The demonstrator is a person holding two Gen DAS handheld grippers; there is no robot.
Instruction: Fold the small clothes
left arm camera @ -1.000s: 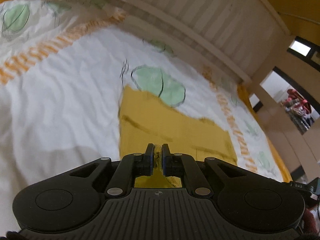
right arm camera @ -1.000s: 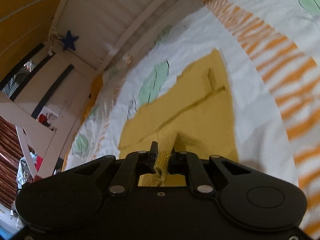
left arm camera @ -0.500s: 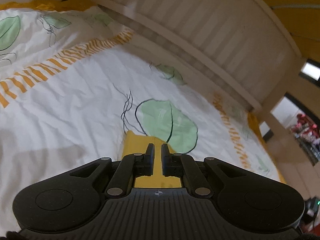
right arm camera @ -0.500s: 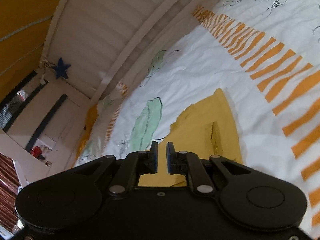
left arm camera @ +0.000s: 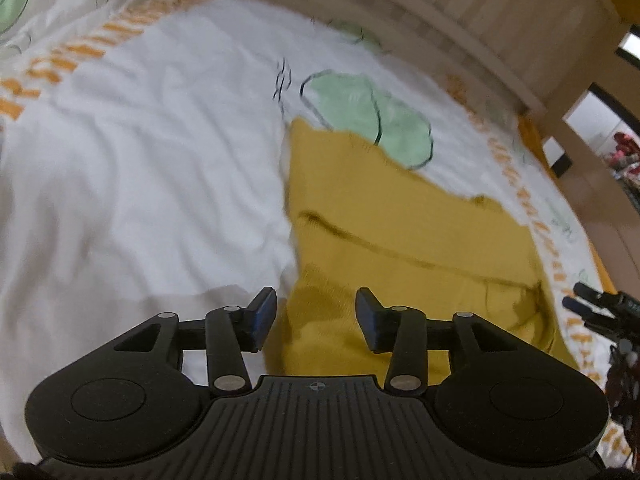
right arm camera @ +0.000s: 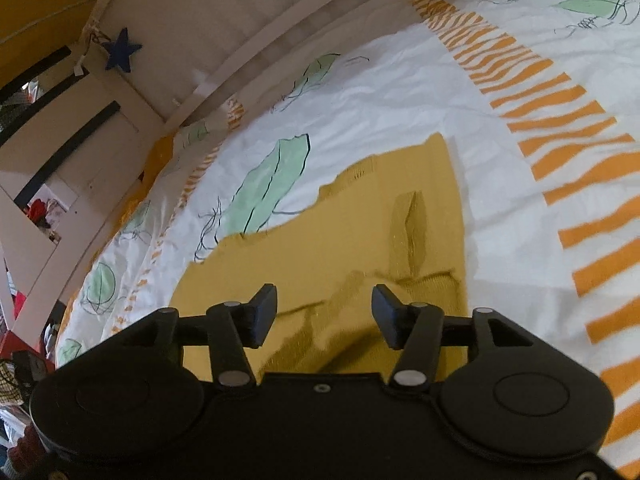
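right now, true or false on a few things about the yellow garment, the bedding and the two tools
1. The yellow garment lies on a white bedsheet printed with green leaves. True.
2. The left tool is clamped on a fold of the garment. False: its jaws are opening, and its pads stand clear of the cloth below.
3. The right tool grips no cloth. True: its jaws are opening above the garment.
4. The orange stripes on the sheet are covered by the garment. False: they lie bare beside it.
5. A red star hangs on the headboard. False: the star is dark blue.
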